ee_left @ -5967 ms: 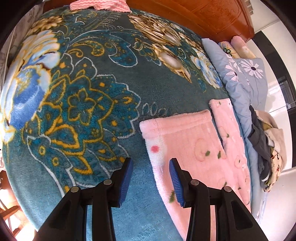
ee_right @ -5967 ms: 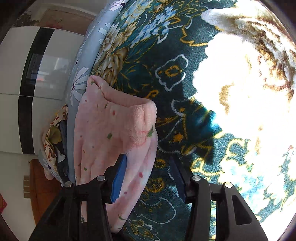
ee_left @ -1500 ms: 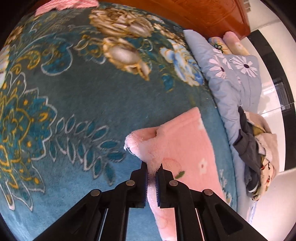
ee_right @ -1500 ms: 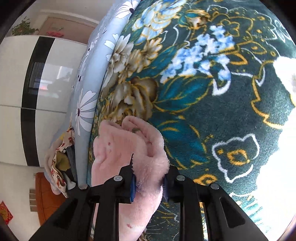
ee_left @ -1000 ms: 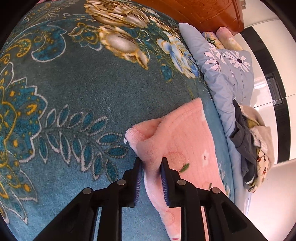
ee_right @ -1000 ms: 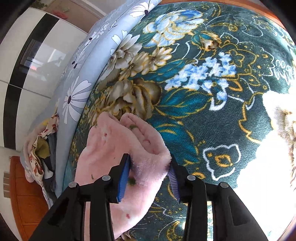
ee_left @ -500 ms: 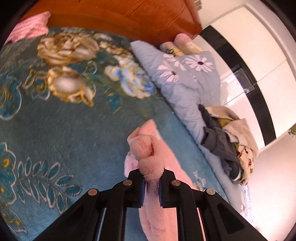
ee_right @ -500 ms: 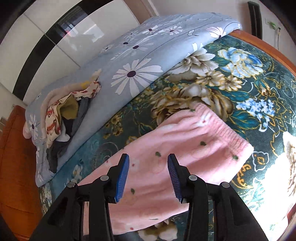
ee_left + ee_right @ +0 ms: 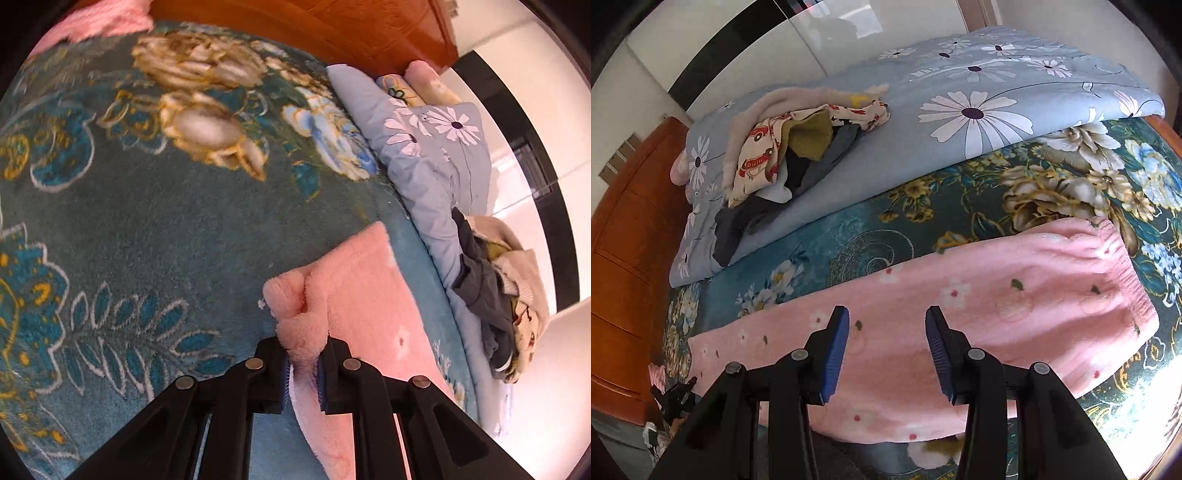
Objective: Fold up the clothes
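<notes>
Pink fleece trousers (image 9: 979, 310) with small flower prints lie folded lengthwise across the teal floral blanket (image 9: 871, 236), waistband at the right. My right gripper (image 9: 886, 350) hovers open above their middle, nothing between its blue pads. In the left wrist view my left gripper (image 9: 303, 369) is shut on the bunched cuff end of the pink trousers (image 9: 354, 295), lifted a little off the blanket (image 9: 147, 206). That gripper also shows small at the lower left of the right wrist view, as the left gripper (image 9: 677, 397).
A grey-blue daisy quilt (image 9: 960, 122) is folded along the far side of the bed, with a heap of unfolded clothes (image 9: 783, 147) on it. A wooden headboard (image 9: 332, 33) and wardrobe doors (image 9: 535, 122) stand behind. Another pink cloth (image 9: 99, 22) lies near the headboard.
My right gripper let go of the waistband, rose and swung over the trousers' middle. My left gripper closed on the cuff end and lifted it slightly.
</notes>
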The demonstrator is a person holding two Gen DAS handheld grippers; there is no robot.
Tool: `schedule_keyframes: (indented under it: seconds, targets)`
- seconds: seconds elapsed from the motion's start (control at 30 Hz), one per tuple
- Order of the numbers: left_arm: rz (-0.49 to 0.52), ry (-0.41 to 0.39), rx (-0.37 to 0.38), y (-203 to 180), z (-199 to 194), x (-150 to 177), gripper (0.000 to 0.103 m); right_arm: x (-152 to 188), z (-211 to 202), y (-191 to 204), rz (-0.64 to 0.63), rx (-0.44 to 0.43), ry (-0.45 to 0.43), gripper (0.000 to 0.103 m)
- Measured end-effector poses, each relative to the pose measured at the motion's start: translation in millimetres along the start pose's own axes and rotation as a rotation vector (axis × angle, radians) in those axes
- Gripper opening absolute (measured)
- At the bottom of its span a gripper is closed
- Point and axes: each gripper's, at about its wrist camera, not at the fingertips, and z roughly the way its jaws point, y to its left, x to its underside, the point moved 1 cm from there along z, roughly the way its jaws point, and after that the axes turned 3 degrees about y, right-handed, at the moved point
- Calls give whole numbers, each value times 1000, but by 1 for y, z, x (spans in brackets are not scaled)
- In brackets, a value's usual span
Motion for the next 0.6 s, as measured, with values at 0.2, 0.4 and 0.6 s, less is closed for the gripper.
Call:
schedule_keyframes:
  seconds: [0.2,0.4,0.6]
  targets:
    - [359,-32,89,-151,-49,18,12,10,-11,-35,88,-40,-27,44]
    - [722,127,280,-299,-45,126,12,26,-12,-68,186,-107,-20,44]
    - [821,439,290,-350,17,238,12,50,-13,-96,278,-158,-8,44]
